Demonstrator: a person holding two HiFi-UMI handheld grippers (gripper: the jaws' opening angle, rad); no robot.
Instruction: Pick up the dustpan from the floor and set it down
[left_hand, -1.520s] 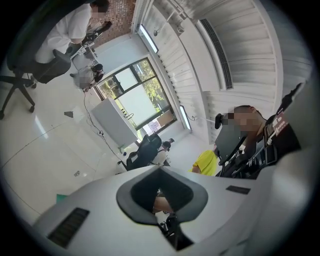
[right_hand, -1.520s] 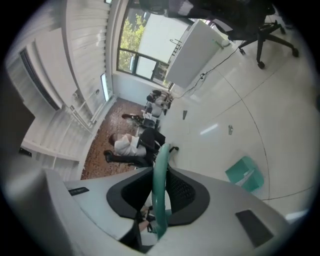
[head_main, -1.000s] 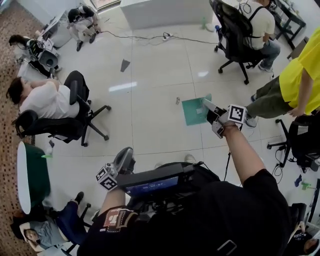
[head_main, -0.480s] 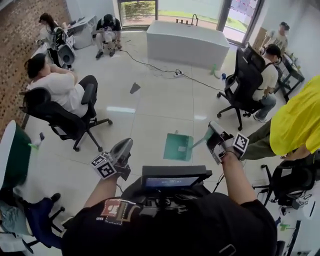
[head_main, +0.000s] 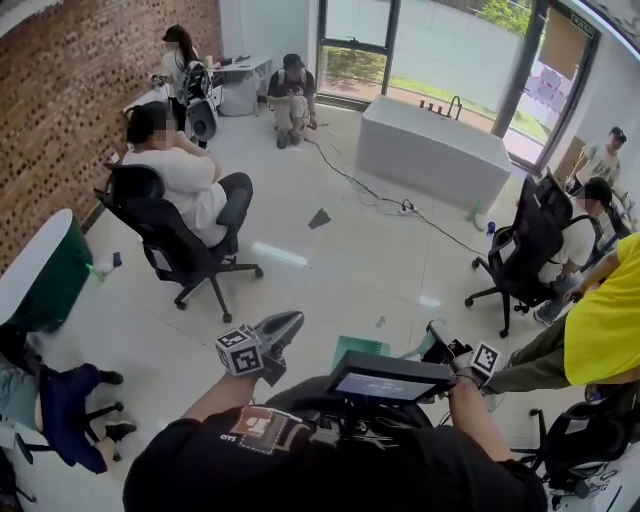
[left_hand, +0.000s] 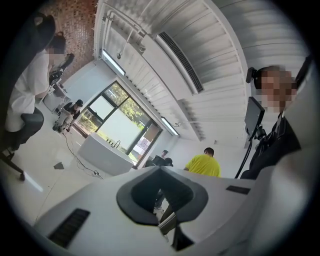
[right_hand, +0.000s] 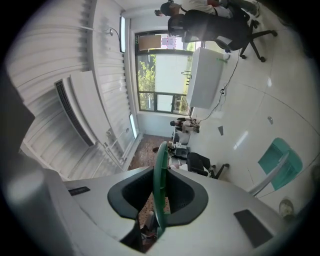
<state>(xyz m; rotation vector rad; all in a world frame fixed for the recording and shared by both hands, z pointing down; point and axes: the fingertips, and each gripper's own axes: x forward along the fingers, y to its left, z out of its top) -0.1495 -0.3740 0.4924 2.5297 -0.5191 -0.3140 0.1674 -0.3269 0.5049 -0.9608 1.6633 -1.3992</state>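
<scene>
The green dustpan (head_main: 352, 350) hangs low in front of me, partly hidden behind the screen unit (head_main: 392, 384) on my chest. Its pale handle runs right to my right gripper (head_main: 436, 338). In the right gripper view the right gripper (right_hand: 161, 200) is shut on the handle's green loop (right_hand: 160, 170), seen edge-on between the dark pads, and the teal pan (right_hand: 281, 161) with its grey pole (right_hand: 266, 183) shows at the right. My left gripper (head_main: 288, 322) is held up at the left, away from the dustpan. In the left gripper view, the left gripper (left_hand: 163, 199) has its pads together on nothing.
A person sits in a black office chair (head_main: 165, 245) to the left, another in a chair (head_main: 522, 255) to the right. A person in yellow (head_main: 602, 325) stands close on my right. A white counter (head_main: 435, 152) stands ahead, with a cable (head_main: 350, 180) on the tiled floor. A green-topped table (head_main: 40, 272) is at far left.
The dustpan lay on the floor with the right gripper at its handle; now it is raised and nearer my body. Both grippers have risen, and the head view has tilted up toward the room.
</scene>
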